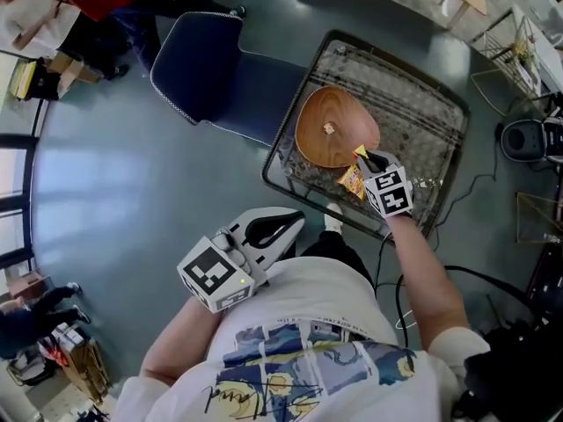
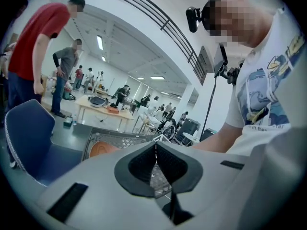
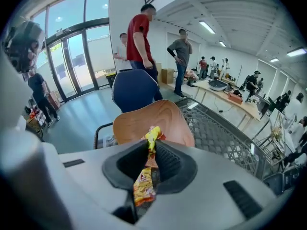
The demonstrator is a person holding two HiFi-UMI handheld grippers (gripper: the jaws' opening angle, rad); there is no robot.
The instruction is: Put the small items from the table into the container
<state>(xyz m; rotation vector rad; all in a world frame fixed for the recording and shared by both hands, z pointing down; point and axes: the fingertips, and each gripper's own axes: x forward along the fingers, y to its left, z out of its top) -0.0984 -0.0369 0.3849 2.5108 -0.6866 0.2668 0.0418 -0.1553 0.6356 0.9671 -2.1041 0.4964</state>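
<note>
1. The right gripper (image 1: 365,158) (image 3: 152,145) is clamped on a yellow and orange crinkly snack packet (image 1: 352,179) (image 3: 144,176). The packet's top sticks out past the fingertips and its body hangs down between the jaws.
2. In the head view that packet hangs at the near rim of a brown teardrop-shaped wooden bowl (image 1: 334,139) (image 3: 144,121). Whether it touches the rim cannot be told.
3. The bowl sits on a dark metal mesh table (image 1: 422,104) (image 3: 216,133), towards its near left corner.
4. A small pale item (image 1: 329,128) lies inside the bowl, near the middle (too small to name).
5. The left gripper (image 1: 280,227) (image 2: 155,147) is pressed closed with nothing between its jaws. It is held close to the person's body, well apart from the table, and points roughly towards it.
6. In the left gripper view a slice of the bowl (image 2: 101,149) shows just over the gripper's body.
7. A dark blue padded chair (image 1: 211,69) (image 2: 29,133) (image 3: 134,87) stands beside the table's left edge.
</note>
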